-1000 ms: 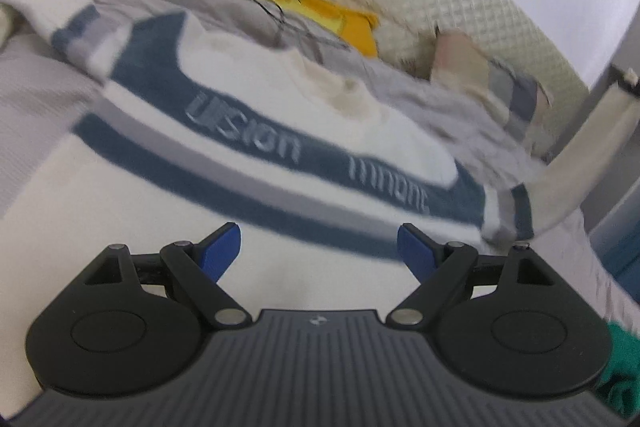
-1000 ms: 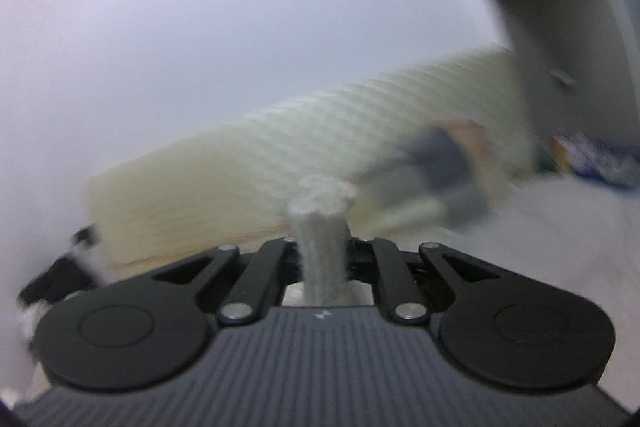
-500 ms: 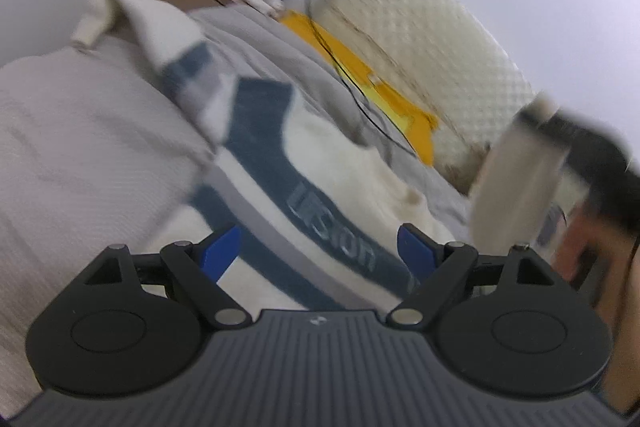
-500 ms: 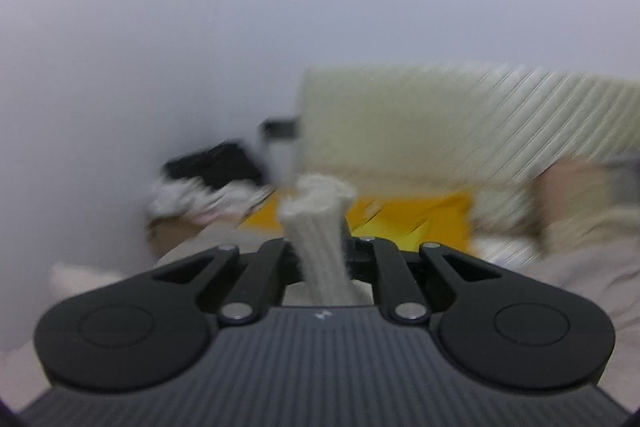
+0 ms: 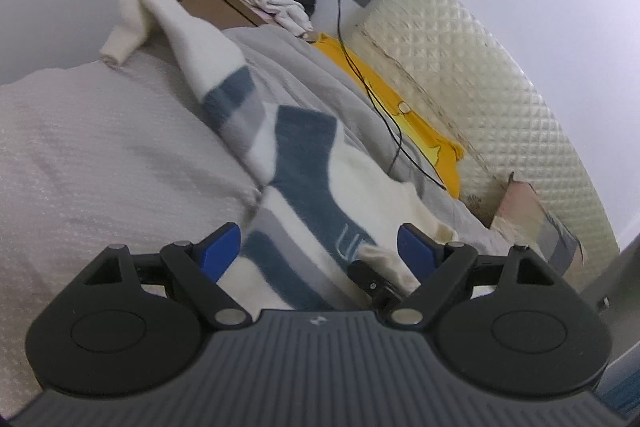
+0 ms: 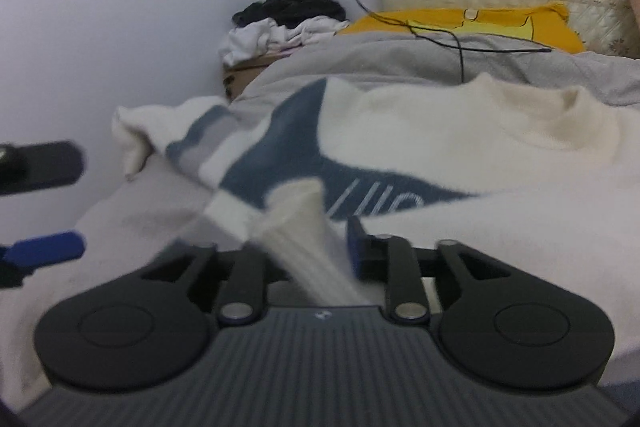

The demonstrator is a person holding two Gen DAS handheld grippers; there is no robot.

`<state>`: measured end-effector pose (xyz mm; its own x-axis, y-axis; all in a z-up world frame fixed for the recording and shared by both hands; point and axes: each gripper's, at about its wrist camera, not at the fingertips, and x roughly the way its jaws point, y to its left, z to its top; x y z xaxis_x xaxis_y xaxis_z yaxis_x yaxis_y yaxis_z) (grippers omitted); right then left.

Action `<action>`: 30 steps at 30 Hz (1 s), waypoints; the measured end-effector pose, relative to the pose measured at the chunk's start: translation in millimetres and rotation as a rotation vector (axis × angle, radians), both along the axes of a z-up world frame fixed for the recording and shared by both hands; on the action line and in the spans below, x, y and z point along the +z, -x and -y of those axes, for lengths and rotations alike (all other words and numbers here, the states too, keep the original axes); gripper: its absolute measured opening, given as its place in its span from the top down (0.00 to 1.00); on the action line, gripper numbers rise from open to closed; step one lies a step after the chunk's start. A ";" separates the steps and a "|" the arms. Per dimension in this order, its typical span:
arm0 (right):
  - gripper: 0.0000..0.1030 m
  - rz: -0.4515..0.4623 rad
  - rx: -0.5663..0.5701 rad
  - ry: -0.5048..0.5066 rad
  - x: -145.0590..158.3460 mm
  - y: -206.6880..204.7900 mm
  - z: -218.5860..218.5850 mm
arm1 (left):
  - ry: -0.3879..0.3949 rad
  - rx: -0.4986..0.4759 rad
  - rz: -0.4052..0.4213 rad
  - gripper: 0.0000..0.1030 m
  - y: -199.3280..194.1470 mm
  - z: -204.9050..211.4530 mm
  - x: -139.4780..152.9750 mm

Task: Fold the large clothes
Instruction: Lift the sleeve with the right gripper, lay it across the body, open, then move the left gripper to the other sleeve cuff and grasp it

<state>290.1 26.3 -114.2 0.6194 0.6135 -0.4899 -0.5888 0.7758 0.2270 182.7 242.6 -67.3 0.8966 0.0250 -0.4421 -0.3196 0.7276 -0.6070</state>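
Two tongs over sweater (image 5: 320,187): left (image 5: 320,251) spread, right (image 6: 308,247) pinching cuff (image 6: 304,227)

Left gripper (image 5: 318,251): matte black body w/ ribbed dark-grey top plate, tiny white logo at its far edge. Two round black discs either side, triangular cut-outs beyond them. Black linkage bars w/ silver pivot pins, blue fingertips (image 5: 219,253). Right gripper (image 6: 316,247): same build, ribbed grey plate, black discs, silver pins, blue pad (image 6: 355,247) on the right finger; left one hidden. No skin or sleeve in either view.
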 end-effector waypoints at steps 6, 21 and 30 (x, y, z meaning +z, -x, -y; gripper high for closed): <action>0.35 -0.016 0.051 -0.034 13.0 22.2 33.4 | -0.045 -0.067 -0.010 0.14 -9.1 21.1 1.5; 0.35 0.002 -0.271 -0.089 6.6 32.1 164.9 | -0.257 -0.230 -0.133 0.17 -51.4 112.4 -20.9; 0.48 -0.006 -0.320 -0.058 -25.0 1.0 171.6 | -0.447 -0.247 -0.185 0.31 -91.8 137.0 -39.6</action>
